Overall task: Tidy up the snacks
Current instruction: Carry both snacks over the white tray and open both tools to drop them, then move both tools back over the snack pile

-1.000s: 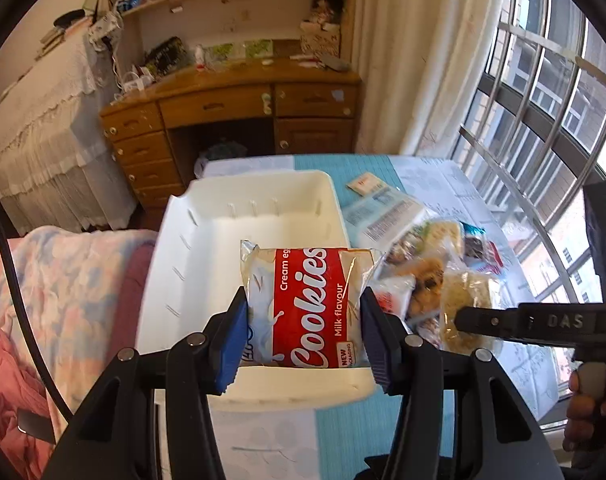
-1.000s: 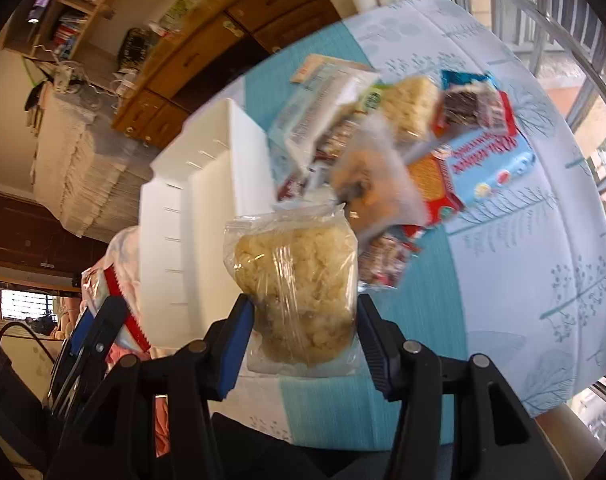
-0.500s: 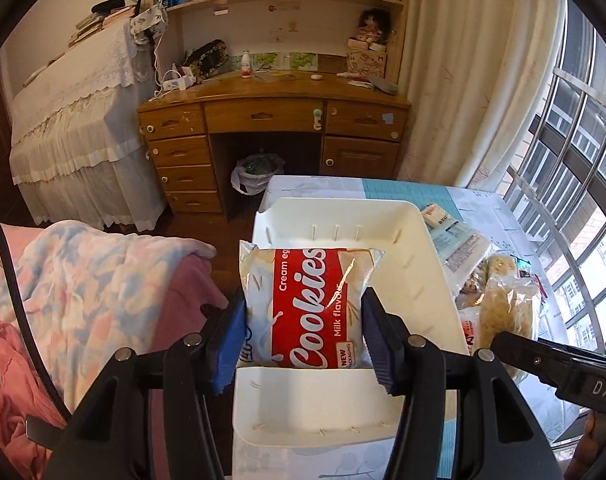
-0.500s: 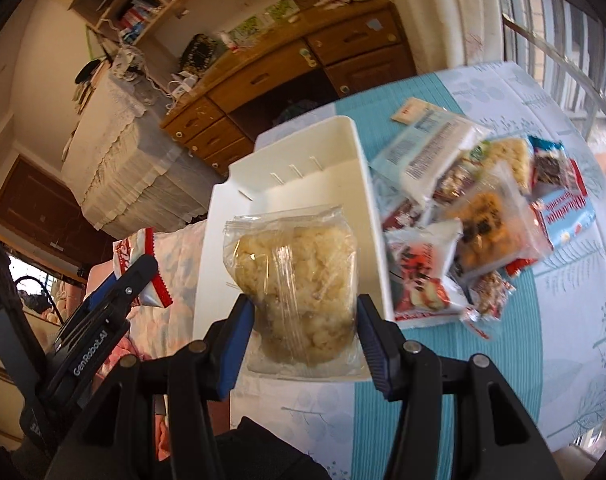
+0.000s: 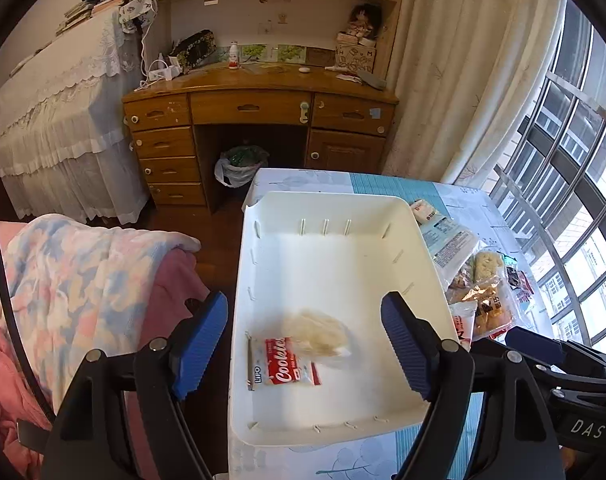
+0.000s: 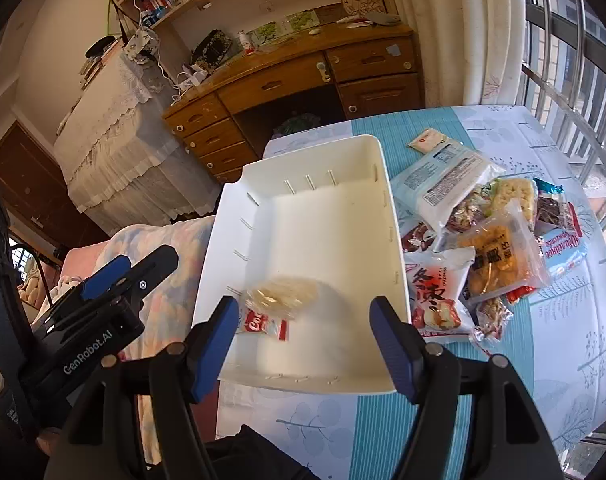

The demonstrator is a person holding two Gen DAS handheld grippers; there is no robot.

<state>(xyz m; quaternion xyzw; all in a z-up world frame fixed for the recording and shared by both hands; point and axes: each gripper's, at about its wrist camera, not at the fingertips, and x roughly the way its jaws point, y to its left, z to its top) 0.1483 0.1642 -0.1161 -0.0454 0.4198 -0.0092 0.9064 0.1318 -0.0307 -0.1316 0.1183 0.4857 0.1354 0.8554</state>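
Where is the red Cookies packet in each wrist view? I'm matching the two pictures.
Left wrist view: the Cookies packet lies low centre, inside the white bin, partly under a clear bag.
Right wrist view: the Cookies packet sits lower left of centre, near the bin's left wall.
Shared landmark: the wooden desk.

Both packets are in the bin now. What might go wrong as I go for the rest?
1. The bin sits at the table's left edge beside the blanket; a nudge may tip it off.
2. The clear bag overlaps the cookies; later drops may pile there.
3. The remaining snacks overlap, so the open right gripper may grab two at once.
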